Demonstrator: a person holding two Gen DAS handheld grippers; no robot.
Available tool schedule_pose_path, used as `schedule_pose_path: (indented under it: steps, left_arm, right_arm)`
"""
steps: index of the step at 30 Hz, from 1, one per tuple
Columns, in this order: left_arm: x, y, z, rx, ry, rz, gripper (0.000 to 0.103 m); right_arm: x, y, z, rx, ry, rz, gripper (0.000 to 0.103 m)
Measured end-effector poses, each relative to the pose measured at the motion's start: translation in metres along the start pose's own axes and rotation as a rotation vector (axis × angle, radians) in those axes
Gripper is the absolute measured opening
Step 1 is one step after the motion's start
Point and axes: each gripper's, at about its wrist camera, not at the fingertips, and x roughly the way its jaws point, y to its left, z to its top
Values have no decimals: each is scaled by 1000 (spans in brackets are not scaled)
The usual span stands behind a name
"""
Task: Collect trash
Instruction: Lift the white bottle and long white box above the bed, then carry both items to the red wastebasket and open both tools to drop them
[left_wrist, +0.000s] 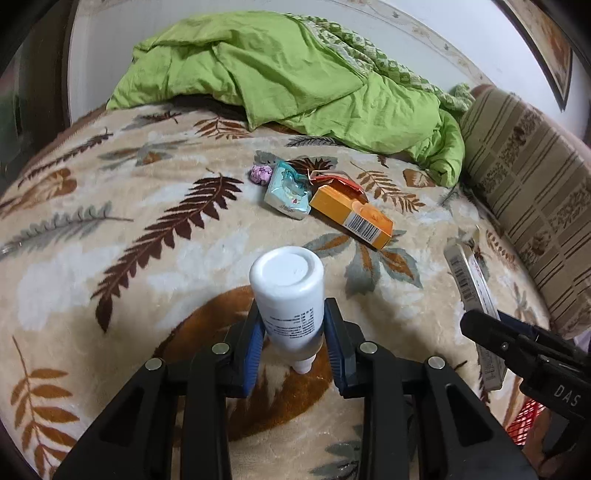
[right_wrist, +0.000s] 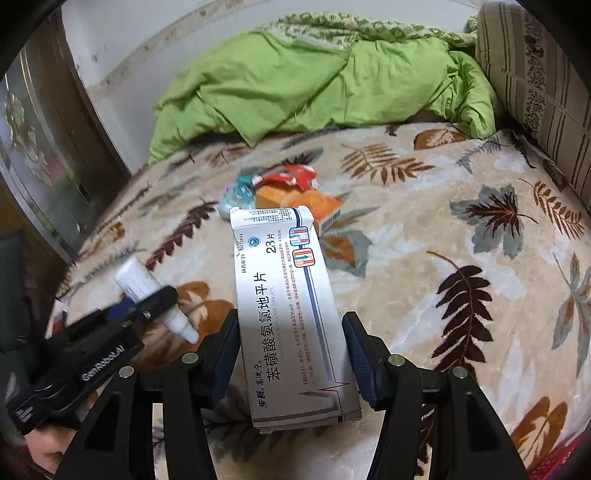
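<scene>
White bottle (left_wrist: 287, 295): the left gripper (left_wrist: 293, 343) is squeezing it, cap end pointing back, over the bed (left_wrist: 110, 258). It is smooth and round, so it could be slipping out.
Pill box (right_wrist: 291, 314): the right gripper (right_wrist: 291, 354) is holding this long flat white box. The right finger looks a bit apart, so the box could be tipping or falling.
Other trash: an orange box (left_wrist: 351, 216), a teal wrapper (left_wrist: 288, 192), a red wrapper (left_wrist: 334, 181) and a purple ball (left_wrist: 260, 174) are lying together at 12 o'clock, waiting.
Green blanket (left_wrist: 288, 74): bunched up behind the trash.
Red basket (left_wrist: 526, 424): peeking at 4 o'clock, maybe the bin.
</scene>
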Motion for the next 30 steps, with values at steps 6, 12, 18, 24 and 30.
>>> schedule_pose_path:
  steps: [6,12,18,24,30]
  left_arm:
    - [1,11,1,-63,5,-51,30]
    - [-5,14,3,-99,-22,-112,30]
    - [-9,6,4,-76,-45,-121,30]
    - [-11,2,4,-54,-56,-116,30]
    - [-19,-7,4,-19,-76,-122,30]
  right_arm:
    - [-6,0,-2,1,-30,-9,59]
    - [-8,-1,-2,8,-43,4,59]
    - [-10,-3,-3,16,-52,18,59]
    - [-13,-3,-3,18,-64,24,59]
    - [-19,-4,-2,27,-85,23,59]
